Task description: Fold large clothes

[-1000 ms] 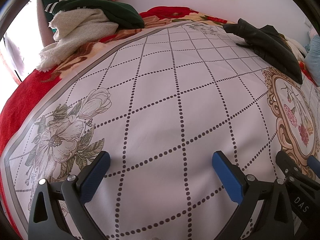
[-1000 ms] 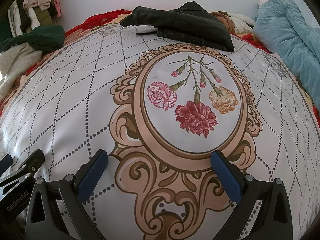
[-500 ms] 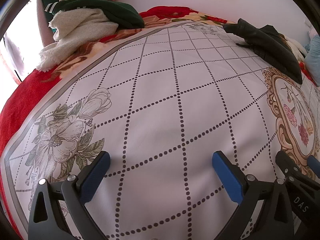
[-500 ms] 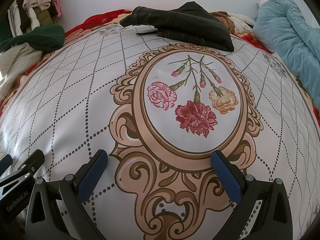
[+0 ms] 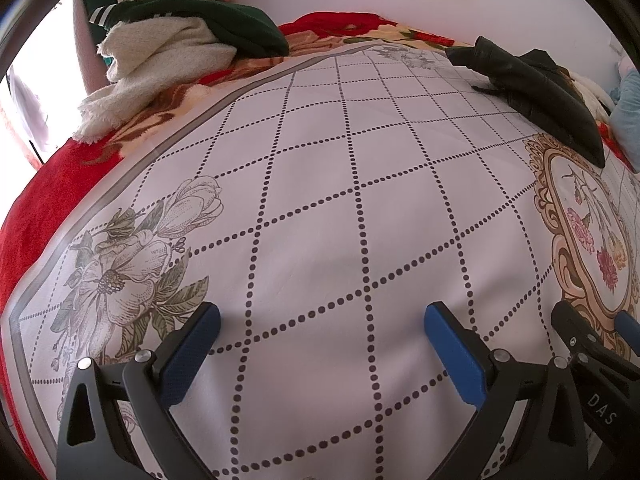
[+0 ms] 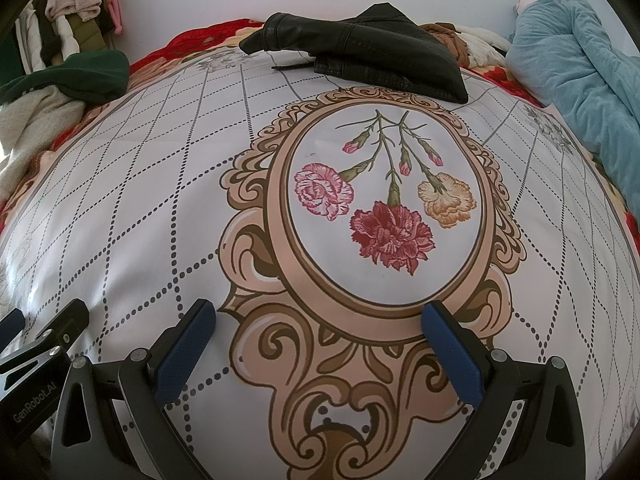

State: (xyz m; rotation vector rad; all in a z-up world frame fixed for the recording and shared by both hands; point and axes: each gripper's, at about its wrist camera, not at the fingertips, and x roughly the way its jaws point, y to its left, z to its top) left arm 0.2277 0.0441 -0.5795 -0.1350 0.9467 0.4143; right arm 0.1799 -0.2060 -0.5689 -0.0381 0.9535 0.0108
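A black leather jacket (image 6: 360, 52) lies crumpled at the far side of the bed, on a white printed cloth (image 6: 160, 200) with a dotted grid and an oval flower medallion. It also shows in the left wrist view (image 5: 536, 92) at the far right. My left gripper (image 5: 320, 320) is open and empty, low over the cloth (image 5: 320, 200), well short of the jacket. My right gripper (image 6: 318, 316) is open and empty over the near rim of the medallion. Each gripper's side shows at the edge of the other's view.
A cream knit (image 5: 160, 64) and a dark green garment (image 5: 224, 20) are piled at the far left on a red floral blanket (image 5: 32, 208). A teal quilted garment (image 6: 580, 80) lies at the far right. Clothes (image 6: 64, 28) hang by the wall.
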